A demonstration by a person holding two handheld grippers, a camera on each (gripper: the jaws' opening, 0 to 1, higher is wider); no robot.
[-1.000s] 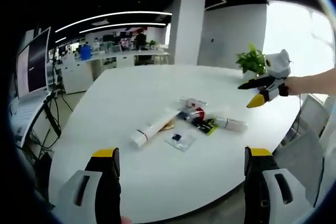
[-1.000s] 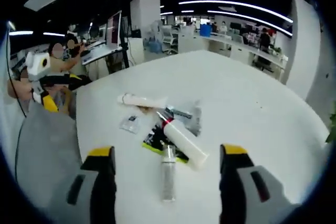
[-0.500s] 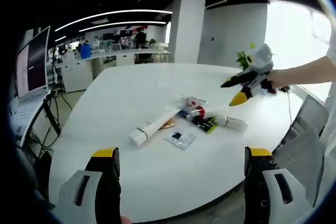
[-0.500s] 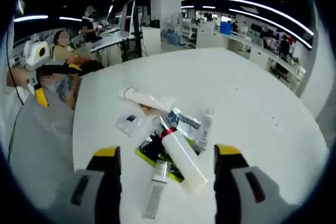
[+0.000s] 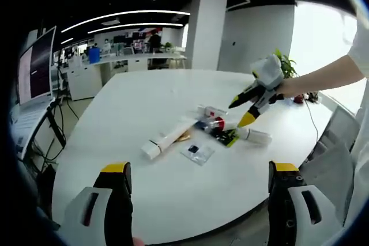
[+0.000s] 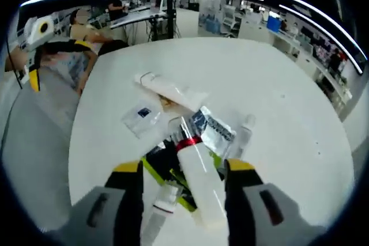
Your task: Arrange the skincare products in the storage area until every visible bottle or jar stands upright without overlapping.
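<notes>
A large white round table (image 5: 144, 194) is carrying a small heap of skincare products near its middle, and all of them are lying flat, so nothing is standing upright yet. In the left gripper view the left gripper (image 5: 199, 200) is hanging back at the near edge of the table with its jaws spread wide and nothing between them, probably waiting while the other hand works. The right gripper (image 5: 242, 110), seen from there on the far right, is reaching over the heap with its tips pointing down at it. In the right gripper view the right gripper (image 6: 183, 171) is sitting low over the pile with its jaws wide apart on either side of a fat white tube (image 6: 199, 185) with a red band, which is lying lengthwise between them without being touched; this looks like the lining-up for a grasp. A long white tube (image 6: 167, 92) is lying at the far side of the pile, well apart from the jaws. A silvery printed sachet (image 6: 210, 131) is overlapping the fat tube's far end, and a slim clear bottle (image 6: 160, 211) is lying just left of that tube, near the left jaw. A small clear packet (image 6: 141, 116) is sitting off to the left; what it holds is too small to tell.
</notes>
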